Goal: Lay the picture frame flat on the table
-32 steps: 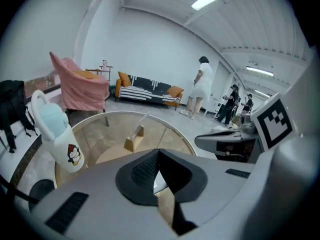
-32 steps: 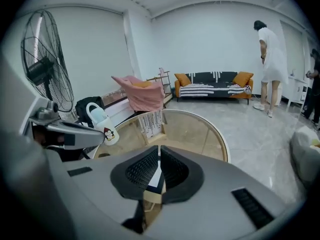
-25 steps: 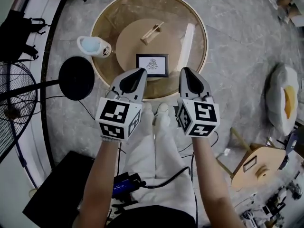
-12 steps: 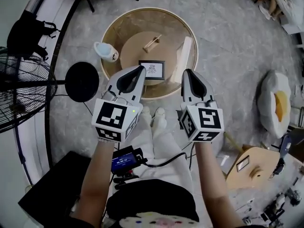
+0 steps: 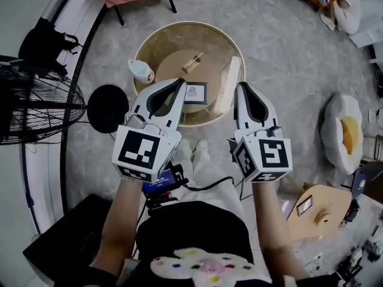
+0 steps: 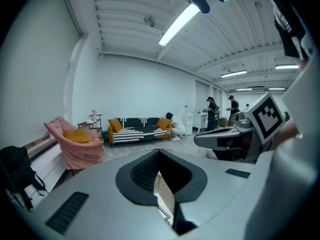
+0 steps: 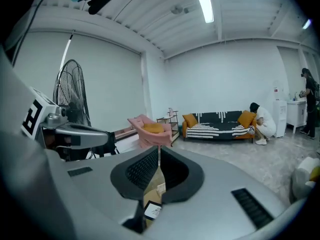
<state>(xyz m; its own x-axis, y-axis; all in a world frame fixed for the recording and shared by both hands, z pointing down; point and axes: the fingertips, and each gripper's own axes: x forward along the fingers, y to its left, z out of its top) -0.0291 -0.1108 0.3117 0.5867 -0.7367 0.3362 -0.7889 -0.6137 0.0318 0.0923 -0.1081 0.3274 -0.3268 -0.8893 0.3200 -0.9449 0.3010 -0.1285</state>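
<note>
Picture frame [image 5: 195, 92] is seen face-up, apparently flat, on the round table [image 5: 160, 40]. Left gripper [image 5: 179, 82] and right gripper [image 5: 241, 86] are held well above it, jaws together, nothing clamped. Task judged done.

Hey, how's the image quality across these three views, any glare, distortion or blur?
Head view: fisheye bending, even light, picture frame small but sharp on the round table. Left gripper view: ceiling strip light blown out, corners black. Right gripper view: same black corners, walls bowed, strip light glaring.
</note>
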